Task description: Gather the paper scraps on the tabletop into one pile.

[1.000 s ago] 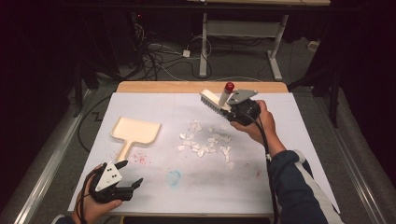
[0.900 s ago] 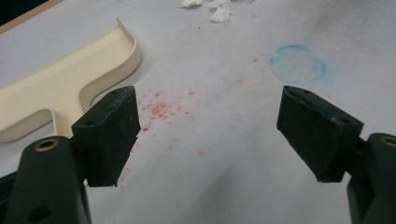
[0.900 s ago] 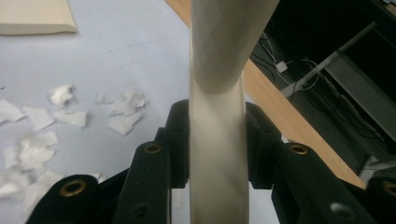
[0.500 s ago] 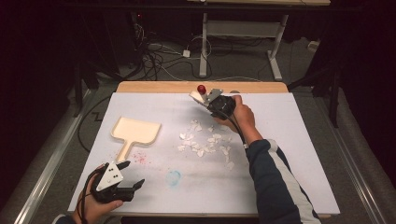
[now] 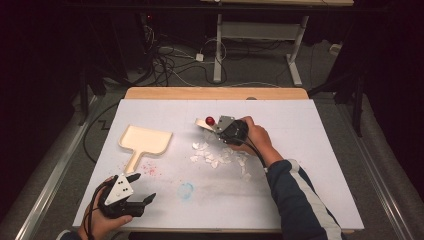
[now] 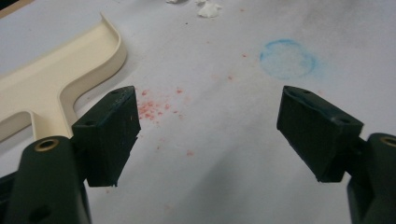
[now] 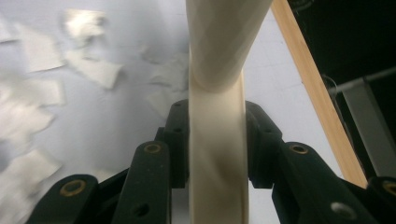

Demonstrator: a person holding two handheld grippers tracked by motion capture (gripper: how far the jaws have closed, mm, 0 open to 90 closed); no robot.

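My right gripper is shut on the cream handle of a small brush. The brush's head and a red knob stick out to its left, low over the sheet. It sits at the far edge of a scatter of white paper scraps, which lie blurred to the left in the right gripper view. A cream dustpan lies flat left of the scraps. My left gripper rests near the front left corner, open and holding nothing, with the dustpan's handle beside its left jaw.
A white sheet covers the table, with a wooden strip along the far edge. A blue ring mark and red specks stain the sheet near the left gripper. Cables and a desk frame lie on the floor beyond.
The right hand has carried the brush left and down, from above the far side of the table to the edge of the scraps. The left gripper has stayed put.
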